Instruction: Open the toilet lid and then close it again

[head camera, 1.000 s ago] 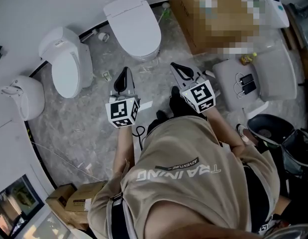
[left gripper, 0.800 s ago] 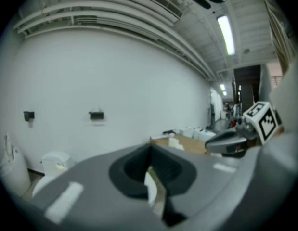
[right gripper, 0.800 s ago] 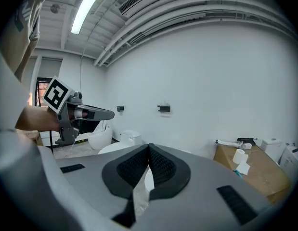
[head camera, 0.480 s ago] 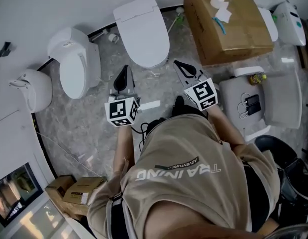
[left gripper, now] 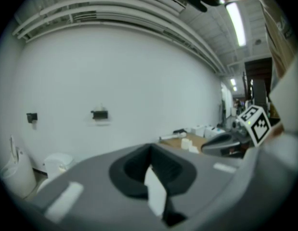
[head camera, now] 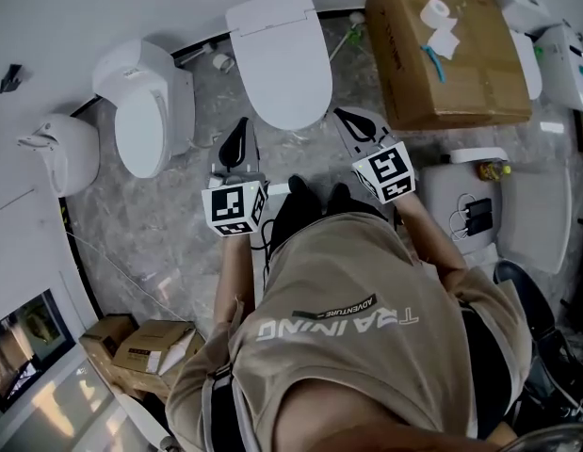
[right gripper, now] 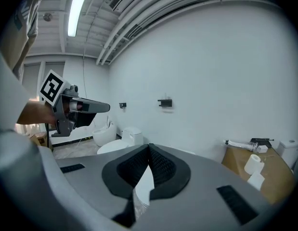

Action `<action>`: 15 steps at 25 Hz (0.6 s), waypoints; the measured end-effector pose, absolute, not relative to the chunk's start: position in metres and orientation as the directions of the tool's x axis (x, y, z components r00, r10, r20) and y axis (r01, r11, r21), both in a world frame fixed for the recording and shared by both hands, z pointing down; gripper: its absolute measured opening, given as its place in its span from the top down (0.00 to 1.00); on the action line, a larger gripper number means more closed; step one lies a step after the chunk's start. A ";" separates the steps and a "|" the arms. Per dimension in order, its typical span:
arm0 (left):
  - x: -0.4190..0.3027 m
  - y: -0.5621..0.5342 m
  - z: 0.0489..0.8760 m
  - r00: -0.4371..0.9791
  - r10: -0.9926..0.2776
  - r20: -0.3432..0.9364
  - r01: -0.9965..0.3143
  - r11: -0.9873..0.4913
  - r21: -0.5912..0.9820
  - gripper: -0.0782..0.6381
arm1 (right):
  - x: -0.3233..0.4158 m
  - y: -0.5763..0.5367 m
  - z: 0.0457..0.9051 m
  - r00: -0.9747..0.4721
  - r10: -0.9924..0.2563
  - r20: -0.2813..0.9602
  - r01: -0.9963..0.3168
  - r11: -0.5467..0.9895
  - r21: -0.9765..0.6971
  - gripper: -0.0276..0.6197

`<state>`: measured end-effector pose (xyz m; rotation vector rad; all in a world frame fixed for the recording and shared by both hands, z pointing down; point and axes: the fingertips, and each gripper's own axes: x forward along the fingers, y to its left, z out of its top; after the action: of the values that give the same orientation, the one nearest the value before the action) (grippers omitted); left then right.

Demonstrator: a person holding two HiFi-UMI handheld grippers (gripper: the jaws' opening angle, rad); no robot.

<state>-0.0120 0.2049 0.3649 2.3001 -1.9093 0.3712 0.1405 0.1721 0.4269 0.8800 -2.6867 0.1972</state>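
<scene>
The white toilet (head camera: pixel 280 64) stands against the wall with its lid down flat. Both grippers hover just short of its front rim, one on each side. My left gripper (head camera: pixel 237 125) is off the rim's left front and my right gripper (head camera: pixel 341 113) off its right front; neither touches the lid. In the left gripper view the jaws (left gripper: pixel 149 147) meet at their tips with nothing held. The right gripper view shows the same for its jaws (right gripper: pixel 149 146), with a sliver of white toilet (right gripper: pixel 143 189) below them.
A second white toilet (head camera: pixel 145 121) and a rounded white fixture (head camera: pixel 60 153) stand to the left. A cardboard box (head camera: pixel 442 55) carrying paper rolls sits close on the right, with white toilet parts (head camera: pixel 517 196) beyond it. Small boxes (head camera: pixel 140 347) lie at lower left.
The person has stepped towards the toilet, so it sits nearer the grippers. Both grippers have kept their pose and stayed shut.
</scene>
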 end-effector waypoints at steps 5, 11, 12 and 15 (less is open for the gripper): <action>-0.060 0.180 0.380 0.168 -0.945 0.280 -0.980 -0.190 -0.055 0.88 | 0.100 0.149 0.427 -0.749 -0.561 0.353 -0.600 0.800 -0.001 0.94; -0.083 0.134 0.371 0.254 -0.939 0.231 -0.961 -0.272 -0.051 0.88 | 0.079 0.121 0.420 -0.696 -0.614 0.372 -0.653 0.757 0.027 0.94; -0.088 0.126 0.370 0.268 -0.936 0.228 -0.957 -0.286 -0.053 0.88 | 0.072 0.116 0.420 -0.689 -0.619 0.377 -0.658 0.752 0.034 0.94; -0.101 0.108 0.376 0.306 -0.922 0.236 -0.943 -0.327 -0.056 0.88 | 0.053 0.105 0.419 -0.669 -0.642 0.374 -0.678 0.734 0.047 0.94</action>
<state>-0.1013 0.1084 0.3760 2.4628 -1.7645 0.3449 0.0530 0.1049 0.4191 1.0183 -2.5695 0.1349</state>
